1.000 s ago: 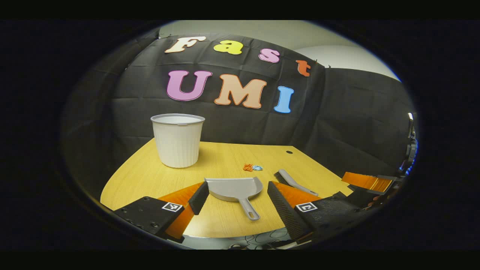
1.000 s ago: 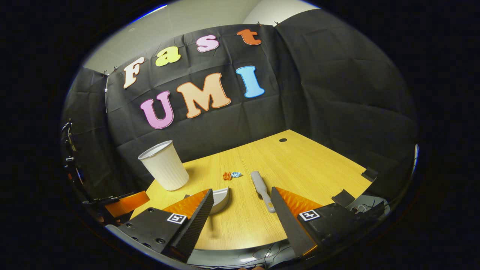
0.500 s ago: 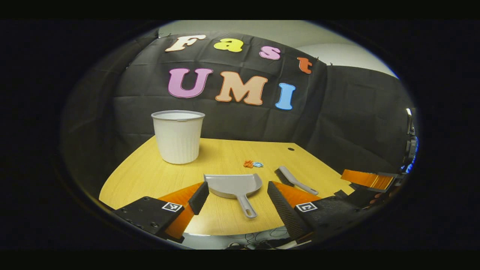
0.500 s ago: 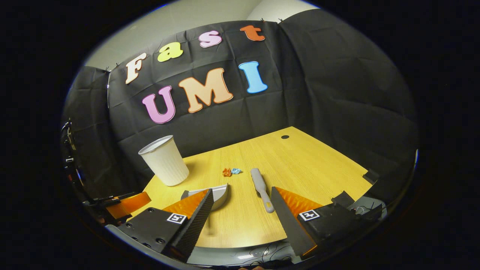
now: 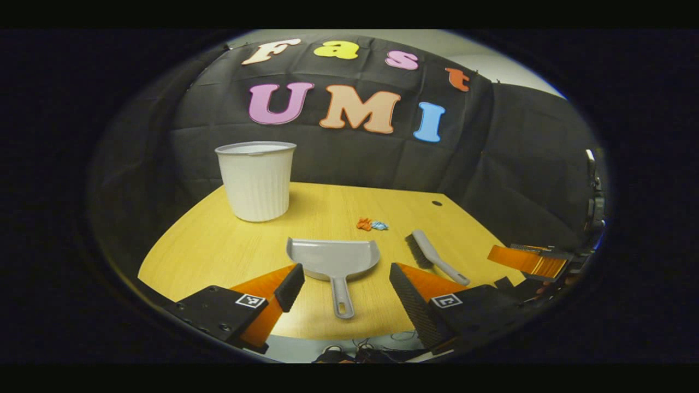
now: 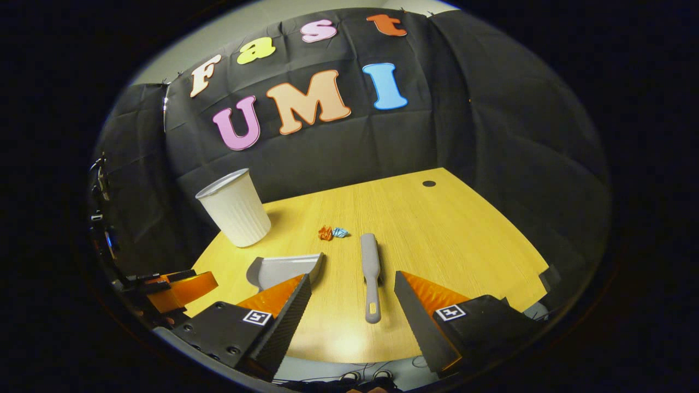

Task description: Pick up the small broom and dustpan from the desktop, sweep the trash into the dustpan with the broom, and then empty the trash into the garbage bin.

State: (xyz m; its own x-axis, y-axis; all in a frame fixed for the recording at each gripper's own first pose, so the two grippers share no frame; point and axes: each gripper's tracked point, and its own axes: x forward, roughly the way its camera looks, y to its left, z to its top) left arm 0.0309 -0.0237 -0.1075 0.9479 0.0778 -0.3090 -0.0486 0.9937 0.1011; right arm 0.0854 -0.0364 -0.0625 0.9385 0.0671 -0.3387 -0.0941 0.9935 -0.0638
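A grey dustpan (image 5: 333, 258) lies flat on the wooden desktop (image 5: 218, 245), its handle pointing at me between the fingers of my open left gripper (image 5: 346, 286), which hovers short of it. The small grey broom (image 6: 370, 268) lies just right of the dustpan (image 6: 281, 267), handle toward my open right gripper (image 6: 352, 305), which holds nothing. The broom (image 5: 434, 256) also appears in the left gripper view. Two bits of crumpled trash (image 5: 371, 224), one orange and one blue, sit beyond the dustpan; they are the trash (image 6: 332, 233) in the right gripper view too. A white ribbed garbage bin (image 5: 255, 180) stands at the back left.
The bin (image 6: 235, 208) stands upright near the desk's far left corner. A round cable hole (image 6: 429, 183) marks the far right of the desktop (image 6: 464, 234). The other gripper (image 5: 527, 261) shows at the right edge of the left gripper view. Cables lie on the floor below the desk's front edge.
Both grippers have risen and tilted down toward the desk, so dustpan and broom handles now lie centred between each pair of fingers. Nothing on the desk has moved.
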